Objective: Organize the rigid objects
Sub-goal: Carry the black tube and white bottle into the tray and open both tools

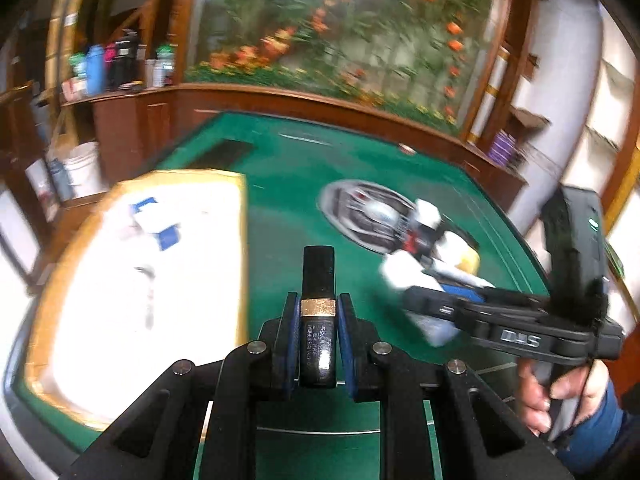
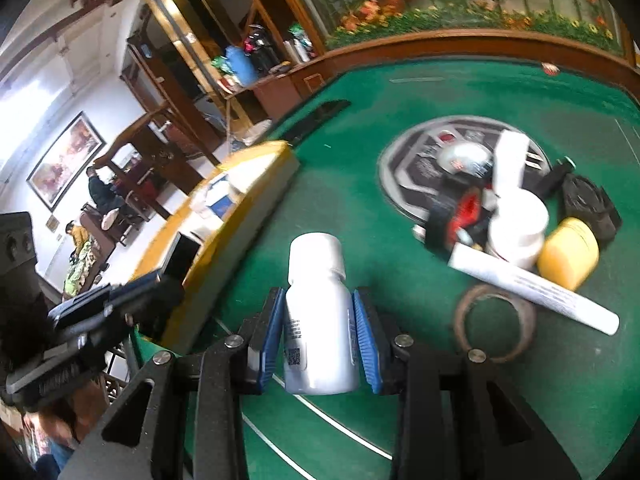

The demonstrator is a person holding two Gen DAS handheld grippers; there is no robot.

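My left gripper point(image 1: 318, 312) is shut on a black lipstick tube with a gold band point(image 1: 318, 280), held above the green table point(image 1: 288, 168). My right gripper point(image 2: 320, 312) is shut on a small white bottle point(image 2: 318, 304), its cap pointing away from me. A yellow-rimmed white tray point(image 1: 132, 280) lies to the left, with blue-and-white packets point(image 1: 156, 220) inside. In the left wrist view the right gripper point(image 1: 416, 296) reaches in from the right, over the pile.
A pile sits at the round table centrepiece point(image 2: 408, 168): a white jar point(image 2: 518, 224), a yellow jar point(image 2: 568, 252), a long white tube point(image 2: 536, 292), a tape ring point(image 2: 494, 324), black and red items point(image 2: 464, 212). Wooden shelves point(image 2: 248, 60) stand behind.
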